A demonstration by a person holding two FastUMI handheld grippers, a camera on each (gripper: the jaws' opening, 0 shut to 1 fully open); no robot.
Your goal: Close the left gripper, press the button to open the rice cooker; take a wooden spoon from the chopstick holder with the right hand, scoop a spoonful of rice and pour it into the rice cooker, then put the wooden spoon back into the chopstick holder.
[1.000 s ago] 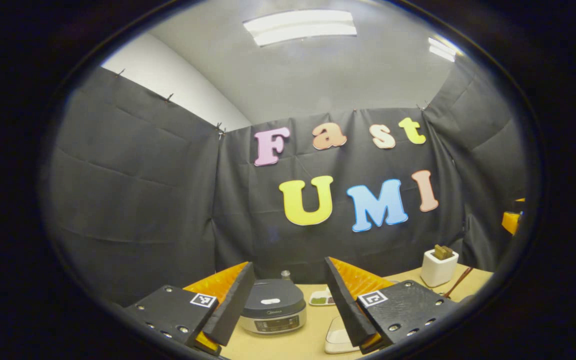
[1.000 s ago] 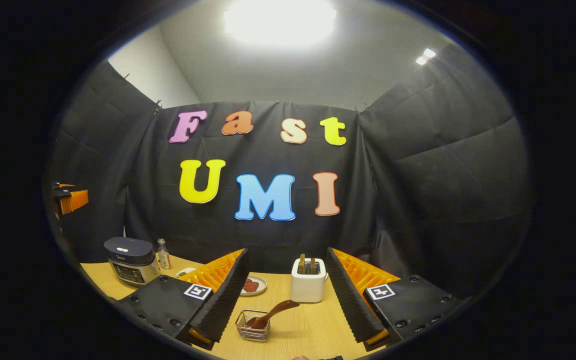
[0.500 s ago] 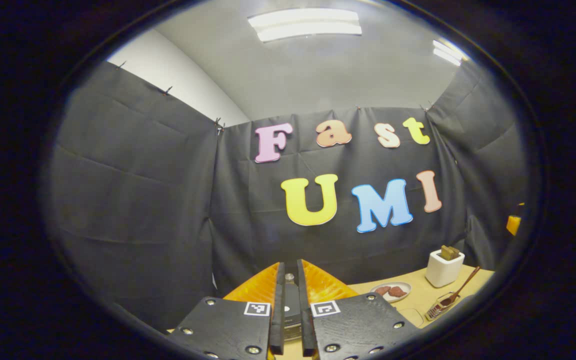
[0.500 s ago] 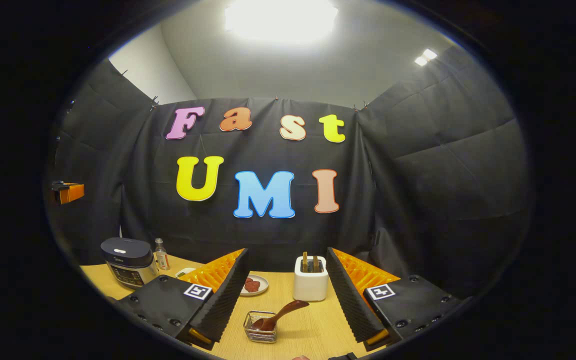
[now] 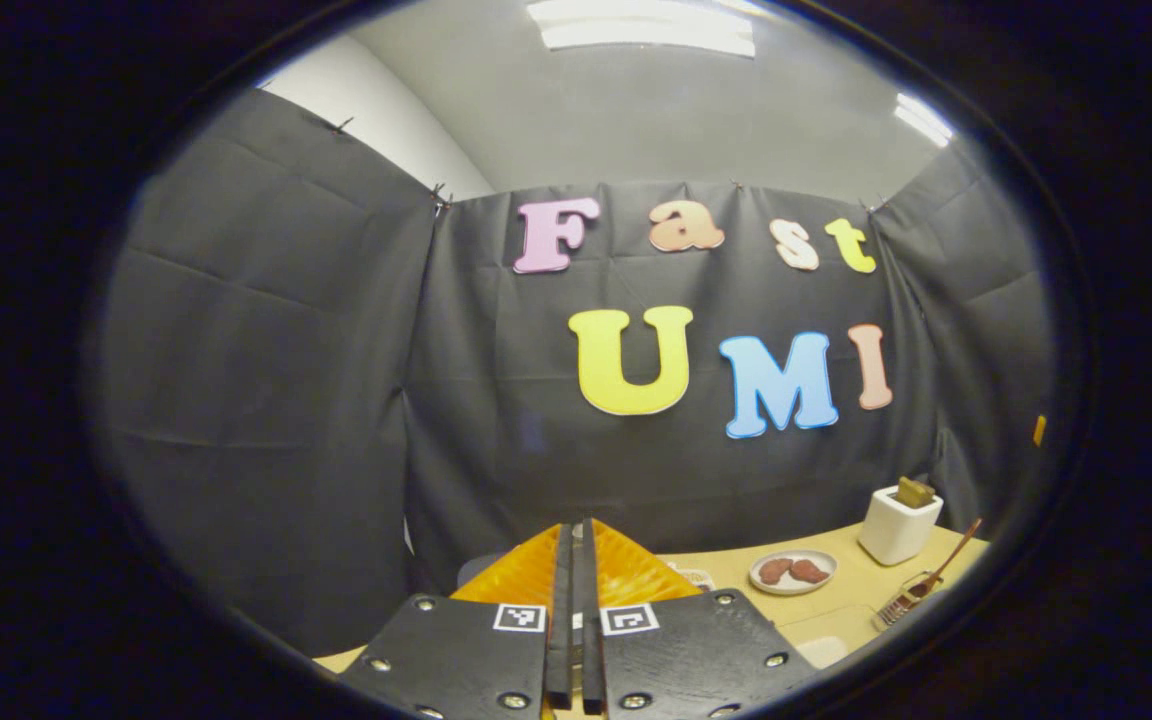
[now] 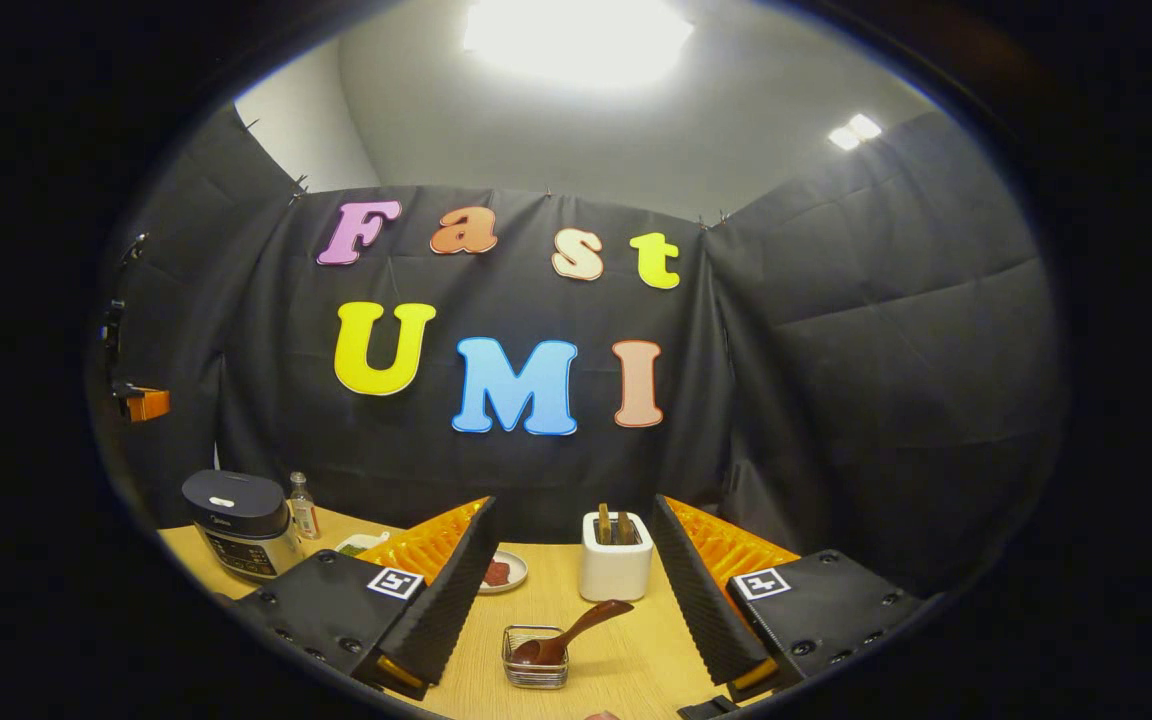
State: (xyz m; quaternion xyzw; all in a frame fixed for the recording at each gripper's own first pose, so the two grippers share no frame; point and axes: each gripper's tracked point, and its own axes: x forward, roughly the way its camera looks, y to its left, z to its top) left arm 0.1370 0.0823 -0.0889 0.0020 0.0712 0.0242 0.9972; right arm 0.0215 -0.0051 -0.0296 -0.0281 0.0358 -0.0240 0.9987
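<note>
In the left gripper view, the left gripper (image 5: 572,560) sits at the bottom centre of the frame, level and pointing toward the back wall, its fingers pressed together with nothing between them. To their right on the bench (image 5: 836,610) lie a small plate (image 5: 792,571) with reddish pieces, then the white chopstick holder (image 5: 899,524) at the lower right, and nearest the right edge a wire basket (image 5: 904,604) with a wooden spoon (image 5: 948,557) leaning out of it.

In the right gripper view, the rice cooker (image 6: 240,524) stands at the lower left of the frame with its lid down, a small bottle (image 6: 304,506) just beside it. The right gripper (image 6: 573,600) points forward over the bench from the bottom of the frame, held level, its fingers spread wide and holding nothing. Between them, low in the frame, sits the wire basket (image 6: 536,657) with the wooden spoon (image 6: 576,631) resting in it, handle tilted up to the right. Behind it stands the chopstick holder (image 6: 616,562) with wooden utensils upright inside. The plate (image 6: 506,572) peeks out beside the left finger.
</note>
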